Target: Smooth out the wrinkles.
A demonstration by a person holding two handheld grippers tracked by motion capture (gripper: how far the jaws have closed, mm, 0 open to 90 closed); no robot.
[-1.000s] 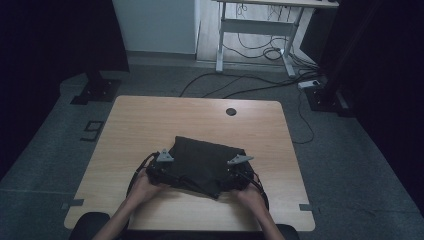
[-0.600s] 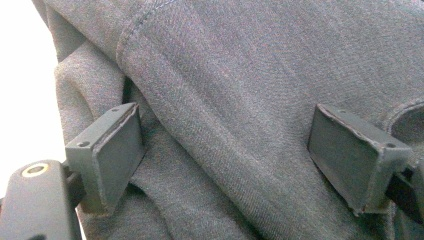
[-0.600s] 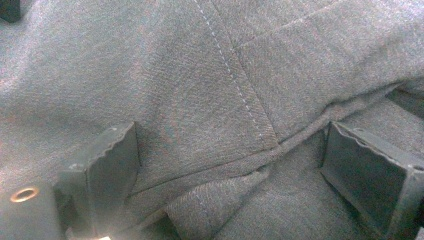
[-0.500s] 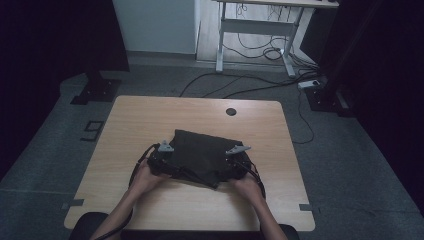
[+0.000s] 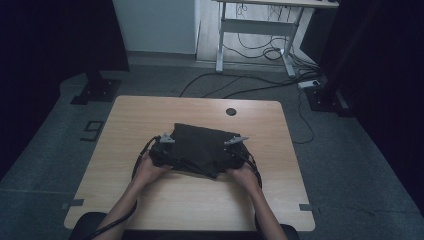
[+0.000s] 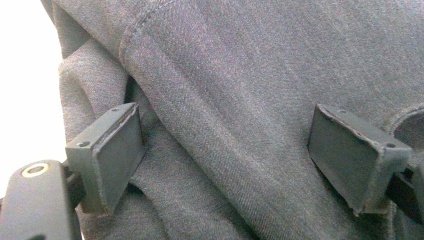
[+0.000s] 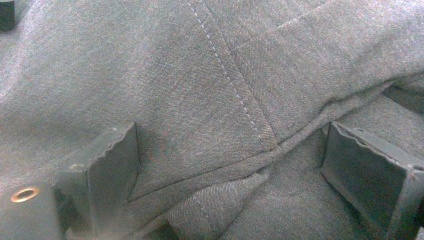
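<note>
A dark grey garment (image 5: 200,145) lies crumpled in the middle of the wooden table (image 5: 150,115). My left gripper (image 5: 162,150) sits at its left edge and my right gripper (image 5: 235,152) at its right edge, each held by a hand. In the left gripper view my left gripper (image 6: 232,145) stands open, its jaws wide apart and pressed onto the cloth (image 6: 240,75) near a stitched hem. In the right gripper view my right gripper (image 7: 230,165) is also open over a seam and a fold of the cloth (image 7: 175,75).
A round cable hole (image 5: 230,111) is in the table's far edge. Bare wood surrounds the garment on all sides. Beyond the table are floor cables (image 5: 240,90) and a desk frame (image 5: 255,30).
Both hands and grippers have moved away from the person across the table. The garment has shifted the same way and looks more bunched.
</note>
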